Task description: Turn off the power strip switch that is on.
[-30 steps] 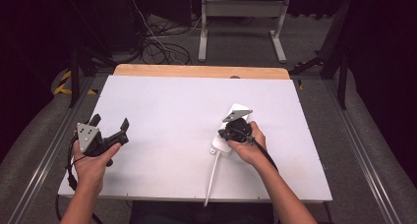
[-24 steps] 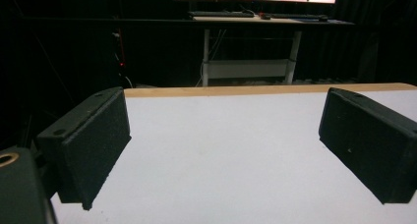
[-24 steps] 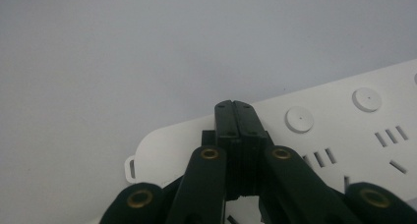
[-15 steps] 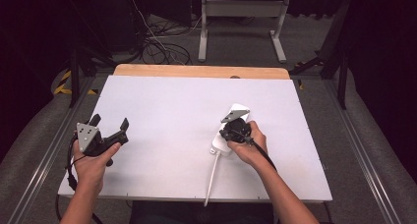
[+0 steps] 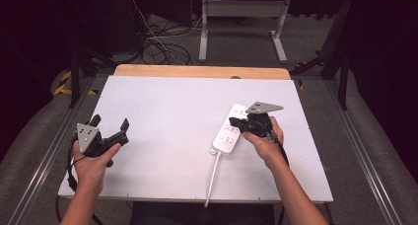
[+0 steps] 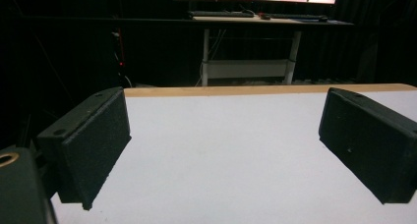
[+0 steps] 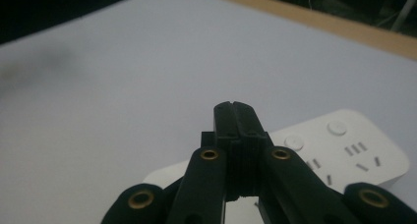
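Left gripper (image 5: 109, 130) near the desk's (image 5: 162, 151) front left corner, fingers (image 6: 88, 148) spread wide, nothing between them. White cable (image 5: 212, 180) runs off the front edge. Power strip (image 5: 230, 130) lies flat right of centre, angled toward the far right. Right gripper (image 5: 232, 121) over the strip's right side, fingers (image 7: 236, 121) closed together, empty, tips just above it. Wooden strip (image 5: 202, 71) along the far edge.

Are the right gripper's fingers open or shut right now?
Shut. In the right gripper view the two black fingers meet with nothing between them, above the white power strip lying flat on the table.
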### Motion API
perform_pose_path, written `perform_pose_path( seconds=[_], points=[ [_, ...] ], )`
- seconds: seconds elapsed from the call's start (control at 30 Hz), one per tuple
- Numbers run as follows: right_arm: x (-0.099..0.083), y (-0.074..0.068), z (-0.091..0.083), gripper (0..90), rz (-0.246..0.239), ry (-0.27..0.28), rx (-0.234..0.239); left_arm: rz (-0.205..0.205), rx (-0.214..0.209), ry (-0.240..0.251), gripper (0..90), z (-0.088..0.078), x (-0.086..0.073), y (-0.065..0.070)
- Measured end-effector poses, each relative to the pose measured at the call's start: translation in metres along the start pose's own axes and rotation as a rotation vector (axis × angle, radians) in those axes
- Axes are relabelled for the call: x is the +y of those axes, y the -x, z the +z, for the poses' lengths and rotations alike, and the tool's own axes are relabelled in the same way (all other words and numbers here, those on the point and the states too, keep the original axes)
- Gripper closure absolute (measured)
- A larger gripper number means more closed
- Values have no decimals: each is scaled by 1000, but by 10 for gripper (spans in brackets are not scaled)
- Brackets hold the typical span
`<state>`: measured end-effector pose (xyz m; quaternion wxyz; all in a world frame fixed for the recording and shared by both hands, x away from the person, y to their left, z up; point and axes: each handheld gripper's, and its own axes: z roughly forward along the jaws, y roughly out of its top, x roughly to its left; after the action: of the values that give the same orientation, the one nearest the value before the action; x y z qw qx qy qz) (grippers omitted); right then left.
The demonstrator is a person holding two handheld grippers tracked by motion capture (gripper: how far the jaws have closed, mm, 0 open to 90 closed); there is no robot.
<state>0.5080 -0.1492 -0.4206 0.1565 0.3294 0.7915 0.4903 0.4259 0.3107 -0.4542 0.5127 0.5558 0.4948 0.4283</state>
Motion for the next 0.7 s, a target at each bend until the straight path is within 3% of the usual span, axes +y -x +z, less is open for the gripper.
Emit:
perform_pose_path(
  seconds=[0.13,0.37,0.43,0.5,0.7],
  points=[
    [-5,14,-21,900,30,155,4,-1,2,1,58,0,0,0],
    [-25,32,-52,900,-19,374,-6,-6,2,3,58,-1,1,0],
    [-30,36,-61,900,-9,432,-12,-5,1,4,58,-1,1,0],
    [-36,39,-69,900,9,461,-13,-8,2,4,58,-1,1,0],
    [-54,45,-89,900,26,476,-38,-7,0,6,58,0,1,0]
  ],
)
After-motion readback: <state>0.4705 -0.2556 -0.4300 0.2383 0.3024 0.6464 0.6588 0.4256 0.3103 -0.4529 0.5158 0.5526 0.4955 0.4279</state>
